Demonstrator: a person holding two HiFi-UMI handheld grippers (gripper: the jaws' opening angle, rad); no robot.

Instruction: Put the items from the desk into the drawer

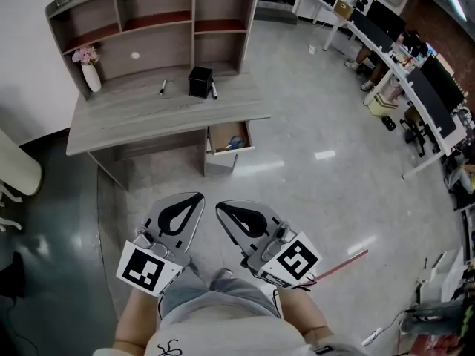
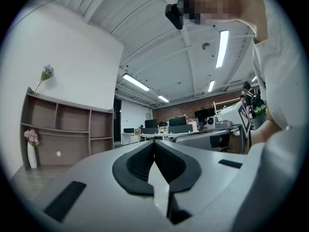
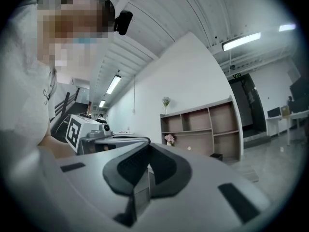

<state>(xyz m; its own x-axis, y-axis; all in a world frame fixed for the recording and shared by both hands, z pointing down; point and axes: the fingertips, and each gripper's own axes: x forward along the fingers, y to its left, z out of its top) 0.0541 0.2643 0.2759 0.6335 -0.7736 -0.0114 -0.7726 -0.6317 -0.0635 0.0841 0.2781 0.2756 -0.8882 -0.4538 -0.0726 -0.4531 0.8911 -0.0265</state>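
The grey desk (image 1: 148,121) with a shelf hutch stands a few steps ahead of me. On it are a black box (image 1: 200,81), a pen (image 1: 162,87) to its left and another pen (image 1: 214,90) against its right side. Under the desk's right end, the drawer (image 1: 228,138) is pulled out, with something blue inside. My left gripper (image 1: 194,196) (image 2: 154,143) and right gripper (image 1: 223,208) (image 3: 147,144) are held close to my body, side by side over the floor. Both are shut and empty, far from the desk.
A white vase with pink flowers (image 1: 89,69) (image 3: 169,139) stands at the desk's left end. Office tables with monitors and chairs (image 1: 401,65) line the right side. A red rod (image 1: 341,264) lies on the glossy floor by my right. A white object (image 1: 15,169) is at the left edge.
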